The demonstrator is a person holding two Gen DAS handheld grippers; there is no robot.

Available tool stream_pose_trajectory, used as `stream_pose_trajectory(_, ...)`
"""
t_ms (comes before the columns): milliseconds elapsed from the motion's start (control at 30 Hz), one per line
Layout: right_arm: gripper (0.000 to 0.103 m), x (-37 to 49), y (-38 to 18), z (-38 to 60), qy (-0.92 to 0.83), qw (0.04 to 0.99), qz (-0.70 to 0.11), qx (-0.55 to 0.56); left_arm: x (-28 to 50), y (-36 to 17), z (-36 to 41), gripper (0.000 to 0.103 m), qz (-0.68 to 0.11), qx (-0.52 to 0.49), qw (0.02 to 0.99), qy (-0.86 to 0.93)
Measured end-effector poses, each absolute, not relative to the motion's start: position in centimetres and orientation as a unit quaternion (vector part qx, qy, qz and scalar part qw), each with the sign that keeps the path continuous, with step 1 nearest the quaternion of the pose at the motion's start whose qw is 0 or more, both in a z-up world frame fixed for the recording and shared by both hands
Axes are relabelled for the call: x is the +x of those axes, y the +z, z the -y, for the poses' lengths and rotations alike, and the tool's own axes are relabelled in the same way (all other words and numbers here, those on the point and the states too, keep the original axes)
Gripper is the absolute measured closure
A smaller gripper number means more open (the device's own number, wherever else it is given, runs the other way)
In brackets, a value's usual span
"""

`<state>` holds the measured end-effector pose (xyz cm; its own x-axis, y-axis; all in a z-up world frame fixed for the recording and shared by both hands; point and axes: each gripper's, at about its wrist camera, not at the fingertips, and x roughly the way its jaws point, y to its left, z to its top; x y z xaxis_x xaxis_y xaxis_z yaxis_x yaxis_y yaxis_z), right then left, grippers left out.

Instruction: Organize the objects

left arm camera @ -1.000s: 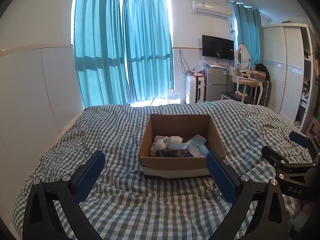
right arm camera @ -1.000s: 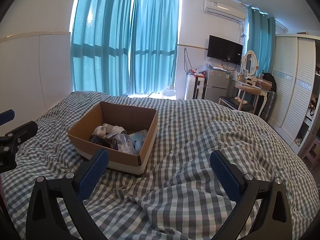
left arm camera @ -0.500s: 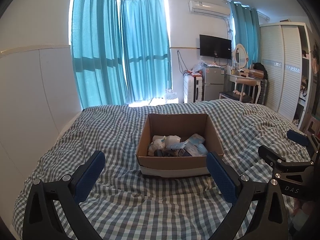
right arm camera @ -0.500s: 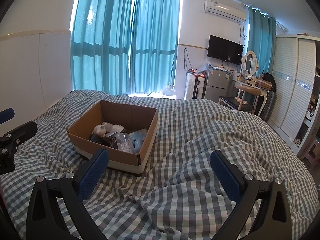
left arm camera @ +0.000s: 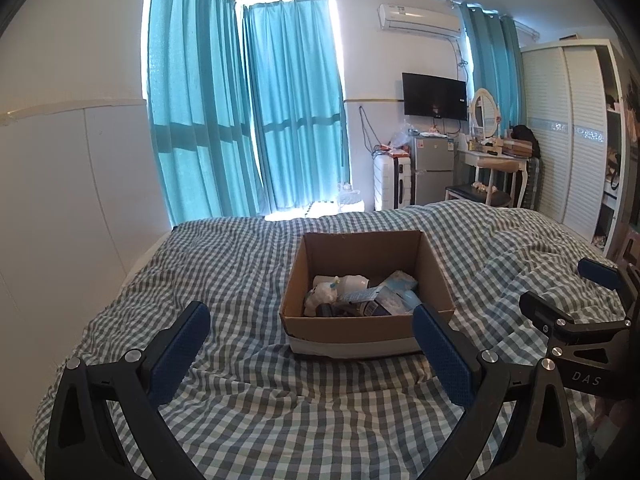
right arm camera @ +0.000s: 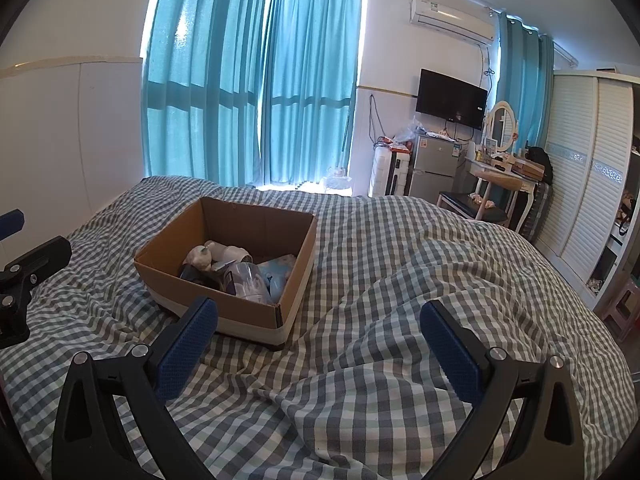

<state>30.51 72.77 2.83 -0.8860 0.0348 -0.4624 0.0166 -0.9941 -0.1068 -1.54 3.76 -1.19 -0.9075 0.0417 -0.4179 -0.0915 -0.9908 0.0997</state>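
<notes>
An open cardboard box (left arm camera: 436, 276) stands on the checked bedcover (left arm camera: 240, 272), holding several small items: a white soft toy (left arm camera: 320, 294), a white roll, blue packets (left arm camera: 396, 292) and a dark bottle. My left gripper (left arm camera: 310, 350) is open and empty, hovering just in front of the box. My right gripper (right arm camera: 318, 342) is open and empty, to the box's right front; the box (right arm camera: 296, 276) lies ahead to its left. The right gripper also shows at the left wrist view's right edge (left arm camera: 576, 300), the left gripper at the right wrist view's left edge (right arm camera: 24, 260).
A white padded wall (left arm camera: 60, 200) runs along the bed's left. Teal curtains (left arm camera: 248, 120) hang beyond the foot. A suitcase (left arm camera: 390, 178), small fridge (left arm camera: 432, 170), dressing table (left arm camera: 492, 156) with stool and a white wardrobe (left arm camera: 568, 132) stand at the back right.
Both grippers have lifted and drawn back slightly, so the box sits a little lower and farther in view. The jaws stay open. Nothing in the box has moved.
</notes>
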Motion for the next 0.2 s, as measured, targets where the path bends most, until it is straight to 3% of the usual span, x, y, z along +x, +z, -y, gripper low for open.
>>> stream_pose_trajectory(200, 0.001, 30.49, 2.86, -72.71, 0.969, 0.005, 0.054, -0.239, -1.55, -1.23, -3.53, 0.0, -0.054, -0.215, 0.038, 0.974)
